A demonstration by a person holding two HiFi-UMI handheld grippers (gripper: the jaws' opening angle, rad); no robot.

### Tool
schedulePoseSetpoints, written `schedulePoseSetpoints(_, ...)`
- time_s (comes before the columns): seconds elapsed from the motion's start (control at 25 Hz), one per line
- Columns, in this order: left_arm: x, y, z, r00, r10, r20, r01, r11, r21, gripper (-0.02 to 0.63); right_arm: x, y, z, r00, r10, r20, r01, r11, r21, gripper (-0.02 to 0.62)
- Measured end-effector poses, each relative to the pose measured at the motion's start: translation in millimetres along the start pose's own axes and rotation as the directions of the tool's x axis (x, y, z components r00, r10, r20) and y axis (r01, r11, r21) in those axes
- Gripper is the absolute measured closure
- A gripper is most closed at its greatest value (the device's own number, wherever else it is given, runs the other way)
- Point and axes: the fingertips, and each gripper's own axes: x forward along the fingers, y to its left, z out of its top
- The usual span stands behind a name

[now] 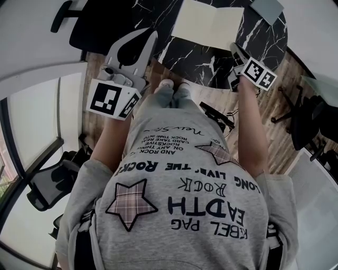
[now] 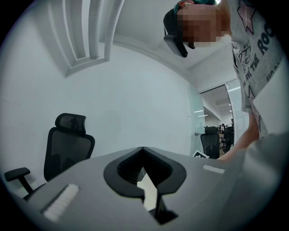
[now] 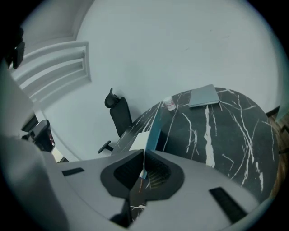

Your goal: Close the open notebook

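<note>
The open notebook (image 1: 208, 23) lies with cream pages up on the black marble table (image 1: 264, 39). My right gripper (image 1: 235, 48) is at the notebook's near right corner. In the right gripper view its jaws (image 3: 144, 152) are shut on the edge of the teal cover (image 3: 155, 127), which stands raised off the table beside a cream page (image 3: 140, 140). My left gripper (image 1: 150, 36) hangs off the table's near left edge, pointing level. Its jaws (image 2: 142, 149) are shut with nothing between them.
A closed grey-blue book (image 1: 268, 7) lies at the table's far right, also visible in the right gripper view (image 3: 204, 96) beside a small bottle (image 3: 169, 103). A black office chair (image 1: 84, 23) stands left of the table, and more chairs (image 1: 309, 124) stand at the right.
</note>
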Motion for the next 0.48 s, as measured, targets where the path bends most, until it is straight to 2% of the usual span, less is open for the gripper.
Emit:
schedulePoseSetpoints(0.32,-6,4,0,1.0,0.021,0.001,-0.021,1.0,-0.002,0.598,15,44,8,0.999,0.028,-0.045,-0.035,0.989,-0.144,0.574)
schedulePoseSetpoints(0.48,-8,7,-1,1.0,0.031,0.0,-0.031,0.999,-0.004,0.598,23,60,7,0.997,0.05,-0.058,-0.058,0.987,-0.149,0.574)
